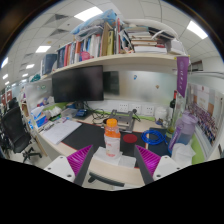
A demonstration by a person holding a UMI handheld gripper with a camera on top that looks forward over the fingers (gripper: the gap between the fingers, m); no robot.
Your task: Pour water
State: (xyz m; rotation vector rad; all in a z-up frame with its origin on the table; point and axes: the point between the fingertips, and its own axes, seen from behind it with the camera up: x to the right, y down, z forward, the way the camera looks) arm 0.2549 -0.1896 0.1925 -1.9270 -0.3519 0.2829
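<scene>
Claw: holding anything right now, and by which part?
Nothing is held. The claw is open; the orange-capped bottle stands on the desk between its fingers, gaps on both sides.

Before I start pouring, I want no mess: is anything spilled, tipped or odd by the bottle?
Nothing stands out. The bottle stands upright on the desk between the open gripper fingers; no spill is visible.

- Bottle (112, 139): clear body, orange cap
- Gripper (113, 160): magenta pads on white fingers
- Monitor (78, 84): black
- Bowl (154, 137): blue
- Office chair (15, 133): black
- Mat (88, 135) on the desk: dark grey
- Books (95, 45) on the shelf: many mixed colours
</scene>
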